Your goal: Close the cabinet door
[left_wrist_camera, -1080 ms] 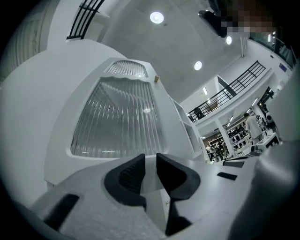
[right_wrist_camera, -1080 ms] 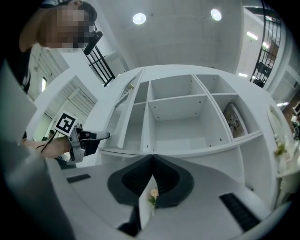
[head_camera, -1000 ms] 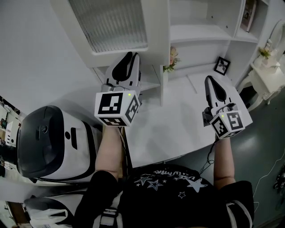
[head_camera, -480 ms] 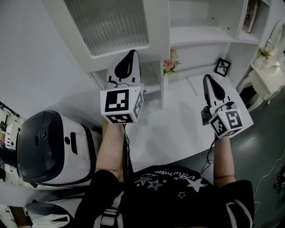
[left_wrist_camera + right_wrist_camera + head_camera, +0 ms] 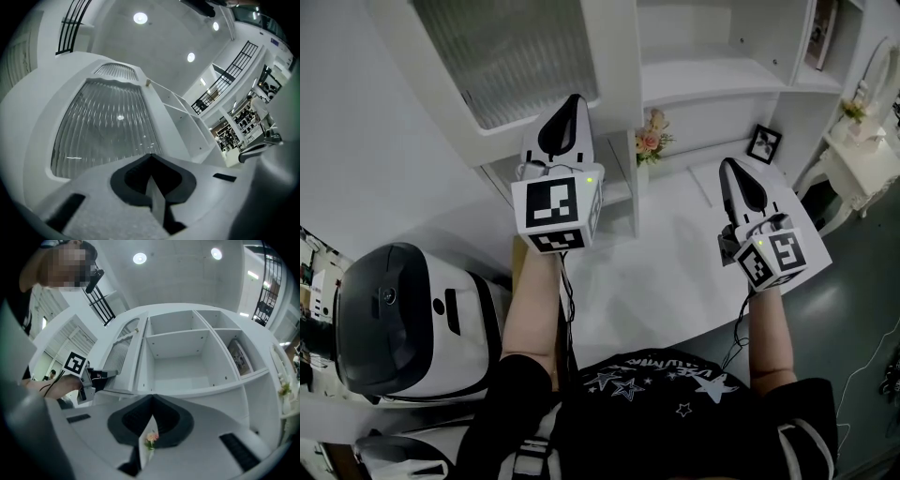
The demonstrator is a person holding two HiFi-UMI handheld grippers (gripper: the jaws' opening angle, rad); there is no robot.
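The cabinet door (image 5: 511,56), a white frame round ribbed glass, stands swung open at the upper left of the shelf unit. My left gripper (image 5: 573,97) is shut with nothing in it. Its tip is just under the door's lower edge; I cannot tell whether they touch. In the left gripper view the ribbed pane (image 5: 108,122) fills the space just beyond the closed left gripper (image 5: 151,155). My right gripper (image 5: 727,163) hangs shut and empty over the desk, apart from the door. The right gripper view looks past the right gripper (image 5: 152,396) at the door (image 5: 117,357) edge-on, with the left gripper (image 5: 101,376) by it.
The white shelf unit (image 5: 722,75) has open compartments, with a framed picture (image 5: 821,33) in one. A small flower pot (image 5: 649,141) and a black photo frame (image 5: 763,142) stand on the white desk (image 5: 675,253). A black-and-white appliance (image 5: 403,309) sits at the left, a white dresser (image 5: 853,150) at the right.
My left gripper has moved up and forward to the door's lower edge and rolled slightly. The right gripper has drifted a little to the left. The flowers show more fully.
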